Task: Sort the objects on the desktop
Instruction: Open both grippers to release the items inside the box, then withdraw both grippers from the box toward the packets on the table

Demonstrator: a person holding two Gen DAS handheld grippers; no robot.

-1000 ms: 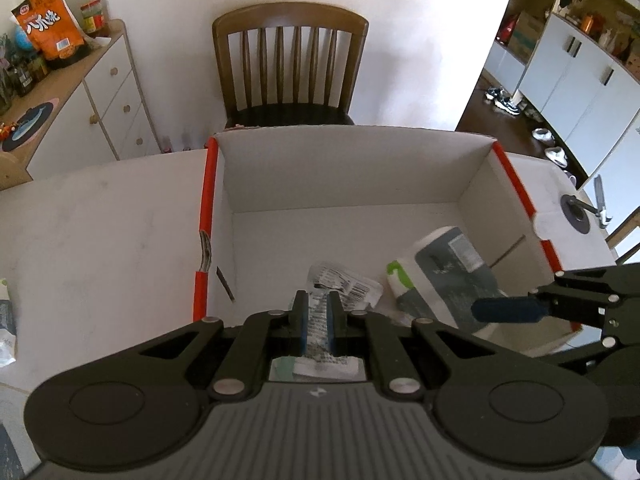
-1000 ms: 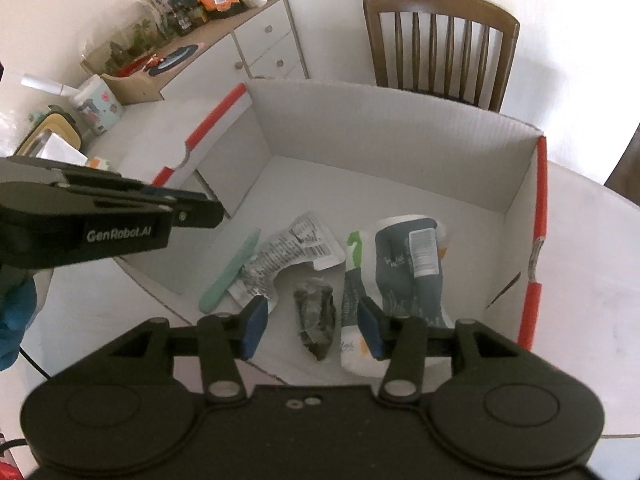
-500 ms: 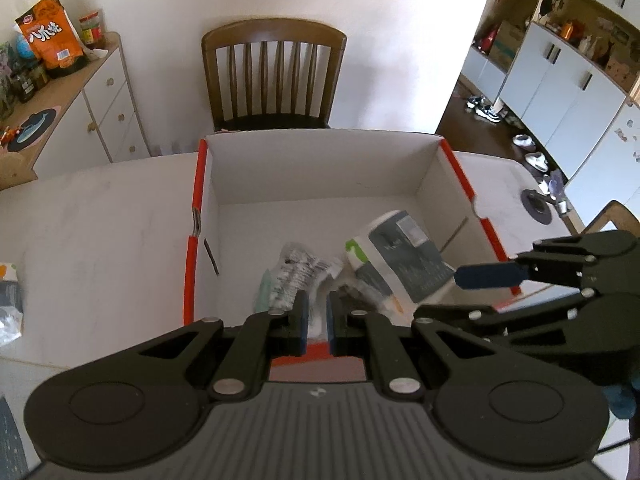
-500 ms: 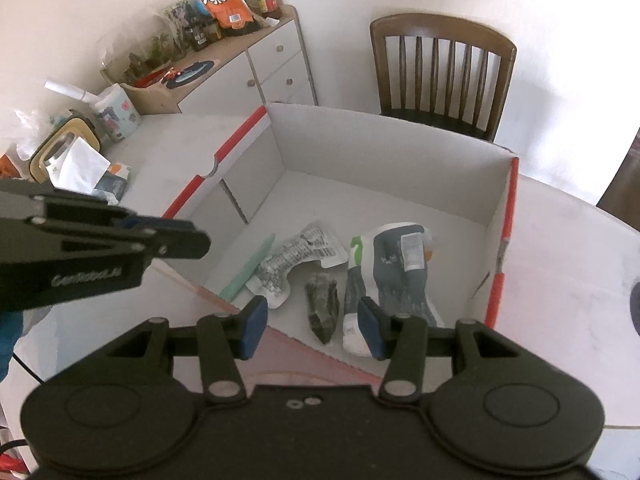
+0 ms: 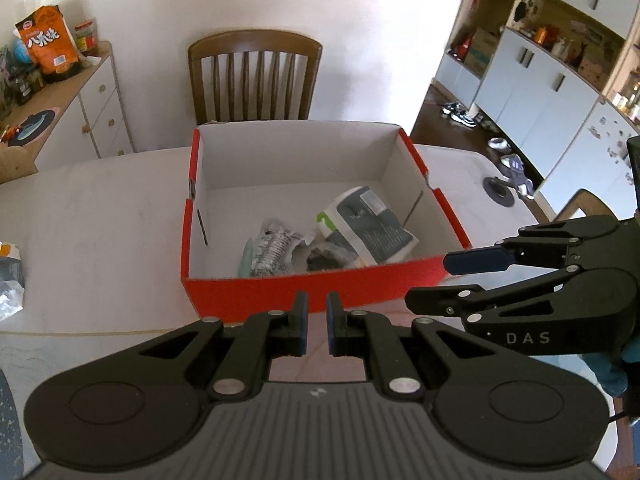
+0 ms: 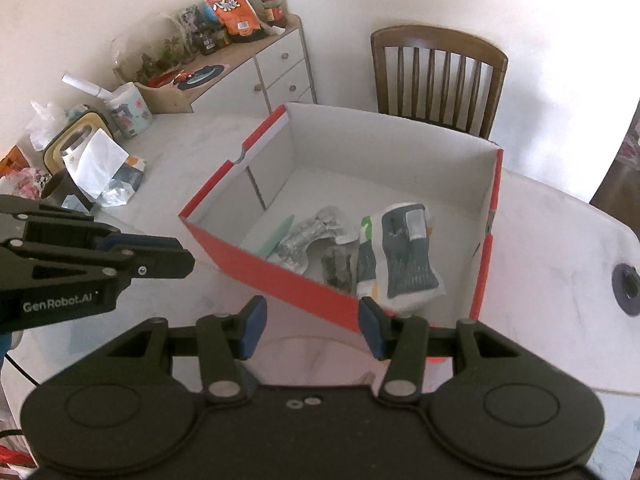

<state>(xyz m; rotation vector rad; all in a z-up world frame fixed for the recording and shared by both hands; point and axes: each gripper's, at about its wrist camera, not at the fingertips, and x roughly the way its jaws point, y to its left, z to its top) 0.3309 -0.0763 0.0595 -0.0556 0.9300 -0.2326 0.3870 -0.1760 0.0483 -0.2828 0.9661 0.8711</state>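
Left wrist view: the left gripper [image 5: 314,322] sits low in the frame with its jaws drawn narrow, a slim gap between the blue pads and nothing in it. Just above it, at centre frame, stands the red box [image 5: 320,292] on the white table [image 5: 100,232], its near wall between the gripper and the contents. Inside lie a grey-and-white packet [image 5: 370,232], a crinkled clear wrapper [image 5: 276,244], a dark crumpled lump [image 5: 324,258] and a pale green stick [image 5: 245,258]. The right gripper [image 5: 472,276] reaches in from the right edge, beside the box's near right corner. A wooden chair [image 5: 254,76] stands behind the box at upper centre, and a sideboard [image 5: 80,112] at upper left carries an orange snack bag [image 5: 46,44].

In the right wrist view, the right gripper [image 6: 312,324] is spread wide and empty, with the box's near wall behind its fingers. A tissue holder [image 6: 86,152] and a floral cup [image 6: 130,114] crowd the table's left side.
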